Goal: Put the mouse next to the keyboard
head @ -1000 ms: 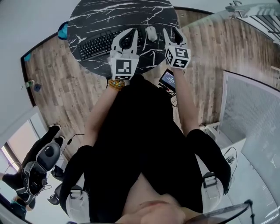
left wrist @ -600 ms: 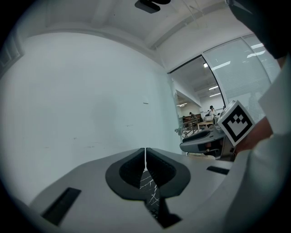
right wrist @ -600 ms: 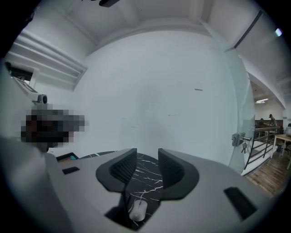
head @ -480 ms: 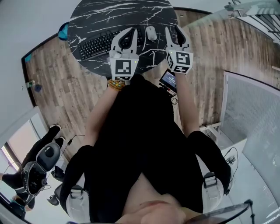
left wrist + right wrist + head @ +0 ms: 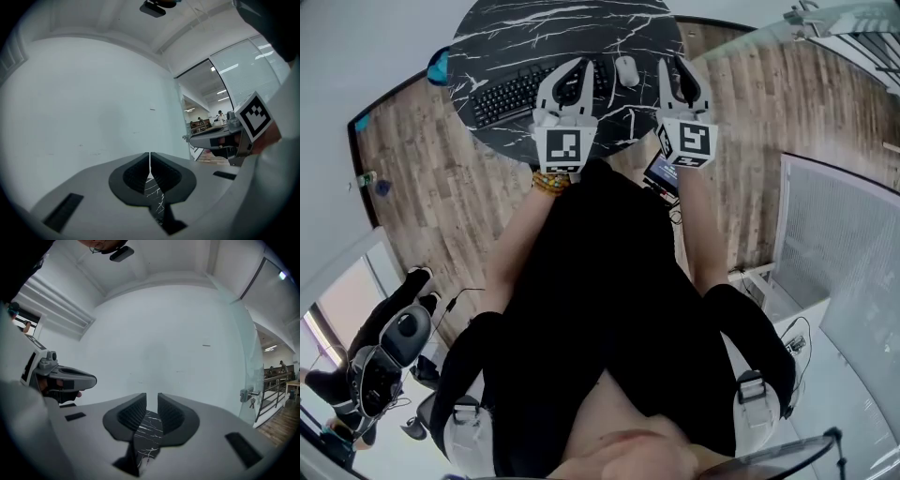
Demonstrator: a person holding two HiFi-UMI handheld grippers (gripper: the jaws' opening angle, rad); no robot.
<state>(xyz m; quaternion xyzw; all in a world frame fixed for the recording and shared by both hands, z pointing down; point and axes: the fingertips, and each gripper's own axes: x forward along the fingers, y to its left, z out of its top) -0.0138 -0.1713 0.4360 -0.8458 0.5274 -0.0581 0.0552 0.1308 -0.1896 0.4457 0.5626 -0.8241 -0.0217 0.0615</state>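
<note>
A black keyboard [image 5: 508,96] lies slanted on the left half of the round table [image 5: 553,23], a glossy black slab veined with white like marble. Its right end passes under the left tool [image 5: 584,64].

The left forearm reaches forward from the black-sleeved body, with beaded bands at the wrist. It carries the left tool level above the table, marker cube nearest the body. The two pale, curved fingers bow outward and meet at their tips. In the left gripper view, the ribbed dark pads [image 5: 140,174] of the left tool [image 5: 150,165] are pressed together, clenched on nothing, and only the veined tabletop shows beneath them.

Just right of that tool's tips sits the mouse [image 5: 626,70], a small, smooth, pale oval. It rests on the table close off the keyboard's right end, between the two tools and clear of both.

The right forearm runs parallel, holding the right tool [image 5: 675,66] level over the table's right edge. In its own view, the right tool [image 5: 151,409] has just been closing. Its ribbed pads [image 5: 133,412] are a narrow slit apart, released, with nothing between them but black marble below.

The floor [image 5: 422,178] around the table is pale wood-grain planking.
</note>
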